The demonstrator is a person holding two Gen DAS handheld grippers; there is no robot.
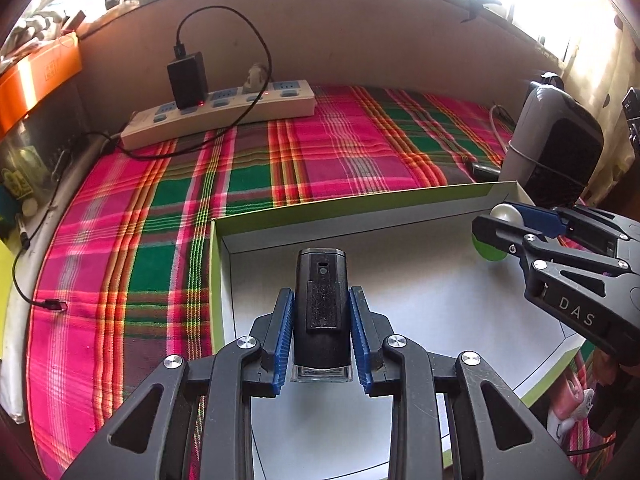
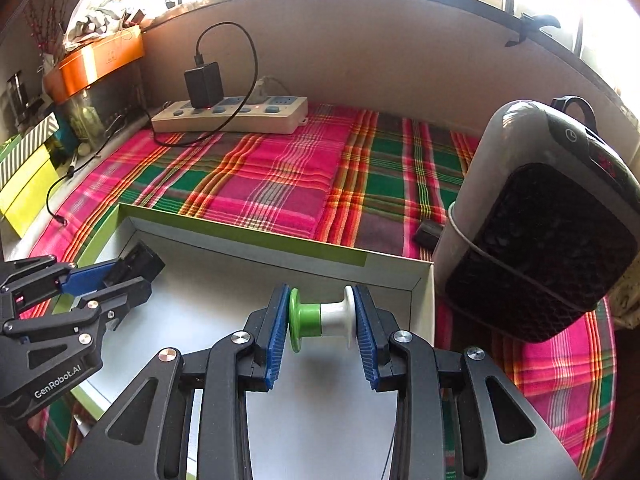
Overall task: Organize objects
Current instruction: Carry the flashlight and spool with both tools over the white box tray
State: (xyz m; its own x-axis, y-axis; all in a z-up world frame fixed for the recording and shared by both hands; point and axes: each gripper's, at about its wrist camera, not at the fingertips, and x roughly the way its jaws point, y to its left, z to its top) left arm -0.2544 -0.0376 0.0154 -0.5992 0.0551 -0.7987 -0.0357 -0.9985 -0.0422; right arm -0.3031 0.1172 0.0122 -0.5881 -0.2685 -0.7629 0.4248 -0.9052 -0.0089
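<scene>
the left gripper [image 1: 322,336] grips a black rectangular device [image 1: 322,308] between its blue pads, the device pointing away over the white floor of an open box [image 1: 420,280] near the box's left wall. a clear block sits at the device's near end. the right gripper [image 2: 322,328] is clenched on a small spool [image 2: 322,318], green on its left half and white on its right, held crosswise with a flange against each pad, above the box floor near the far right corner. the box has green outer walls and lies on a pink, green and orange plaid cloth [image 1: 320,160]. just beyond the box's far right corner stands a grey and black heater [image 2: 540,220] with a small dark object [image 2: 428,234] at its foot. at the far edge of the cloth, against the wall, a beige power strip [image 1: 224,114] carries a black charger [image 1: 187,78] with a looping black cable [image 1: 256,40]. an orange box [image 2: 100,62] sits at the far left.
</scene>
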